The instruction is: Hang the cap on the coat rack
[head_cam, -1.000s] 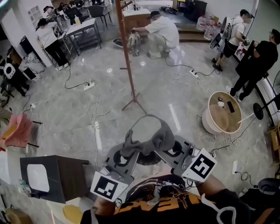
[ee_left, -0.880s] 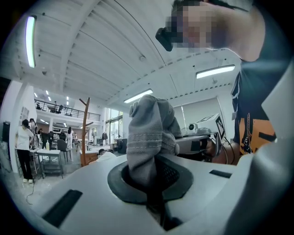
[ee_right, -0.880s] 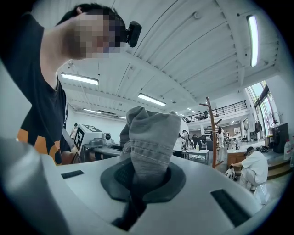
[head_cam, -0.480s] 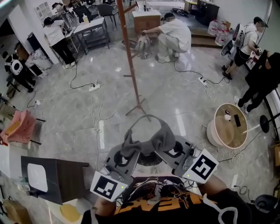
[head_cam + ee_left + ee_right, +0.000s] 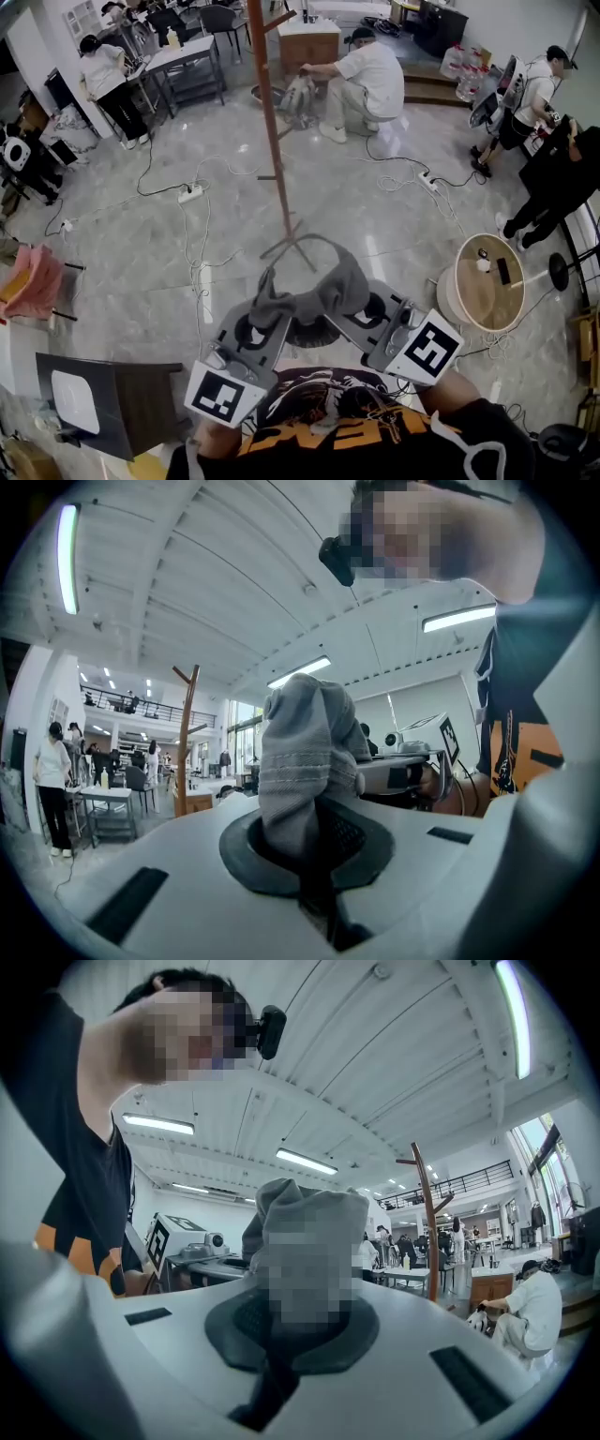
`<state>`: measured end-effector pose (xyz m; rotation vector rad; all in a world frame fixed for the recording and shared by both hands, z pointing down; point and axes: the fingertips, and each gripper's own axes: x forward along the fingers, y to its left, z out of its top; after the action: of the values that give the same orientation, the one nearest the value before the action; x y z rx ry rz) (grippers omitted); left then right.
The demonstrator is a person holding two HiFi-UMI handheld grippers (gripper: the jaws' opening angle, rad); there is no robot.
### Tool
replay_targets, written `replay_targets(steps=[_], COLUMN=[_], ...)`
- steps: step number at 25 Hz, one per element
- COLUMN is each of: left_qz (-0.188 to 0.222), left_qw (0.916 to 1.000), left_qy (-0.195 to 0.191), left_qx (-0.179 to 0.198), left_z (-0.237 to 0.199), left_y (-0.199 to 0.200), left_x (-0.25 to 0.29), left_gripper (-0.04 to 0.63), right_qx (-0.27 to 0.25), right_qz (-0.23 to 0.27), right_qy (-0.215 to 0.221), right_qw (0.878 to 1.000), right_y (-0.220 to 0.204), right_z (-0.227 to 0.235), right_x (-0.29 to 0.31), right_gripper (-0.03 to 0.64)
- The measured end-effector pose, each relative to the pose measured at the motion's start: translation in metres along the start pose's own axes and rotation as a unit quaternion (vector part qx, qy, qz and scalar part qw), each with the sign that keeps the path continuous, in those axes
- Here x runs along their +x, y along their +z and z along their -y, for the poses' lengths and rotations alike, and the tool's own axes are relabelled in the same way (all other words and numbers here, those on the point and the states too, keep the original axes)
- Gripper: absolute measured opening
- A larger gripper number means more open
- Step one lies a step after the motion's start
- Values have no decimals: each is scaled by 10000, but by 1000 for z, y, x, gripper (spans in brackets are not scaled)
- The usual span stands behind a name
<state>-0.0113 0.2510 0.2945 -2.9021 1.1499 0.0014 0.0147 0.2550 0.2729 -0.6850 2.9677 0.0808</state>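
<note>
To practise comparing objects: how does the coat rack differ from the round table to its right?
The coat rack is a tall, thin reddish-brown pole on splayed feet; the round table is low and drum-shaped. The coat rack looks bare; the round table's top carries small items. The coat rack stands straight ahead of the cap; the round table sits off to the right. Both are wood-toned and stand on the grey floor.

Surfaces noted: soft grey cloth cap [image 5: 319, 291] is matt and woven, with stitched ridges. The tall brown wooden coat rack [image 5: 272, 141] is smooth. The pale stone-look floor [image 5: 403, 216] is glossy and reflects the lamps. The left gripper [image 5: 270, 317] and right gripper [image 5: 361, 302] have smooth matt grey plastic shells.
</note>
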Motion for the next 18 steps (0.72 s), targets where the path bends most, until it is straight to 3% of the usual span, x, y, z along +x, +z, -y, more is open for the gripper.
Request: replay_targets(steps=[10, 18], left_qz=[-48, -85], left_qw=[9994, 9999], left_qy=[-324, -80], left_qx=[-67, -33], left_z=[-93, -154], left_y=[-7, -15], left_x=[60, 135], left_gripper=[32, 32], right_qx=[52, 173], right_qz=[-100, -37], right_qy=[-378, -72], right_qw=[9992, 9998], right_y=[-12, -27], right_z=[88, 182], right_x=[64, 93], right_gripper=[21, 23])
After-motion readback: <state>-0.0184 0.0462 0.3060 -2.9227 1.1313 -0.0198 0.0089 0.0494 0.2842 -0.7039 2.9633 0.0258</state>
